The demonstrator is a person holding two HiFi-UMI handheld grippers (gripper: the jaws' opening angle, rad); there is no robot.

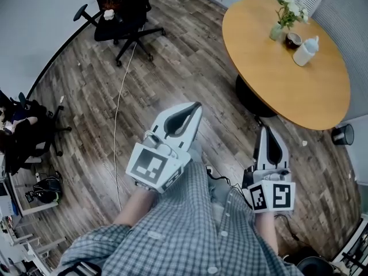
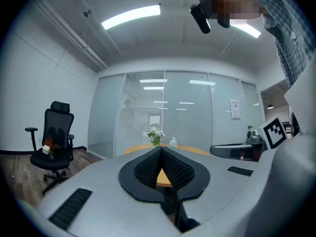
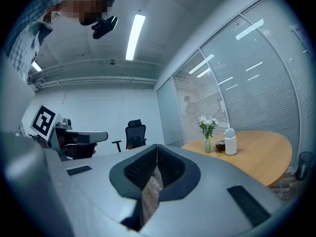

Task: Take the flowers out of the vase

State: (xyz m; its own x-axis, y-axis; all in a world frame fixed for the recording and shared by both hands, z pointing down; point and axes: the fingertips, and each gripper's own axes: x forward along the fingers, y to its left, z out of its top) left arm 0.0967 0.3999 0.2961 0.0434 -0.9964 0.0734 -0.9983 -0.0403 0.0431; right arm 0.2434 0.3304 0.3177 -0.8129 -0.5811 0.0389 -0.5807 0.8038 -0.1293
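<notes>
White flowers [image 1: 291,8] stand in a small clear vase [image 1: 276,33] on the far side of the round wooden table [image 1: 270,68]. The flowers [image 3: 207,123] also show in the right gripper view, upright in the vase [image 3: 207,145], and far off in the left gripper view as flowers [image 2: 155,134]. My left gripper [image 1: 198,105] is shut and empty, held level over the floor well short of the table. My right gripper [image 1: 266,129] is shut and empty too, near the table's near edge.
A white bottle [image 1: 305,51] and a small dark bowl [image 1: 294,38] stand next to the vase. A black office chair [image 1: 119,16] is at the far left, a white cable [image 1: 119,125] trails on the wooden floor, and a black bin [image 1: 344,134] sits right of the table.
</notes>
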